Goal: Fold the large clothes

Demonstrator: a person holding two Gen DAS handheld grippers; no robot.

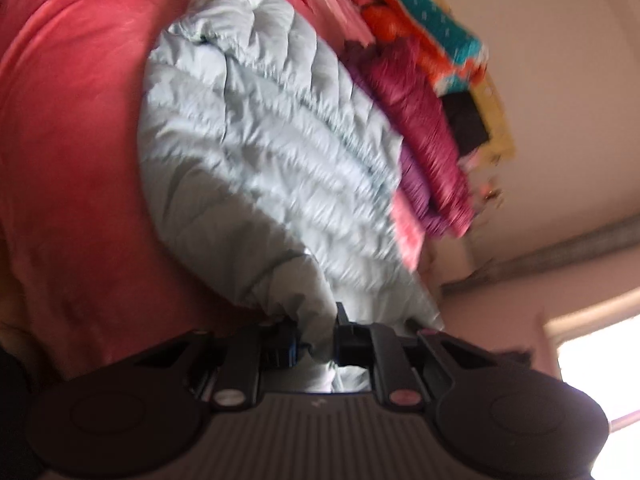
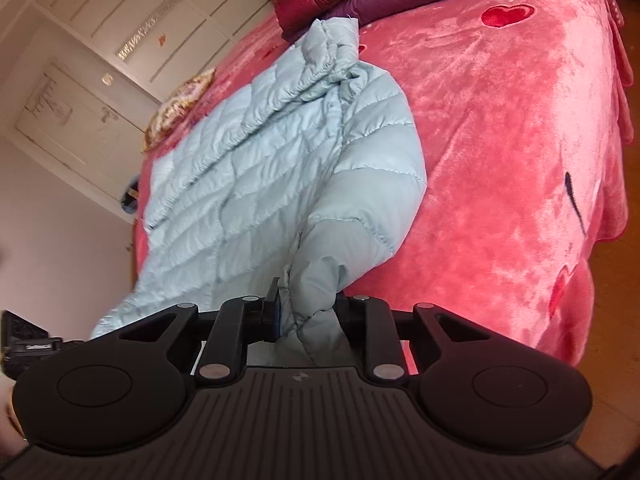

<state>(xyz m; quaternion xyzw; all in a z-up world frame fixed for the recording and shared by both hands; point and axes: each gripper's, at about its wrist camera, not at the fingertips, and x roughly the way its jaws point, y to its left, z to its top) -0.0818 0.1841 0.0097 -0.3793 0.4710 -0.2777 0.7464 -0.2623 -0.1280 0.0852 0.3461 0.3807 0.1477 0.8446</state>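
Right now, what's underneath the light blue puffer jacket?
The light blue puffer jacket lies on a pink plush blanket with red hearts, which shows all around it. Whatever sits directly beneath the jacket is covered. Both grippers pinch its near edge.

A bed (image 2: 500,128) fills most of both views, covered by a plush pink blanket (image 2: 480,200) with red hearts (image 2: 507,15) stitched into it. In the right wrist view, pale wardrobe doors (image 2: 100,60) with panelled fronts and a few small stickers stand beyond the bed, and a pinkish wall (image 2: 60,240) runs beside them. A strip of brown wooden floor (image 2: 616,300) shows past the blanket's hanging edge. The left wrist view is blurred; it shows a cream wall (image 1: 560,80), a grey band (image 1: 560,248) crossing it, and a bright window (image 1: 600,364) throwing daylight in from the lower right corner.
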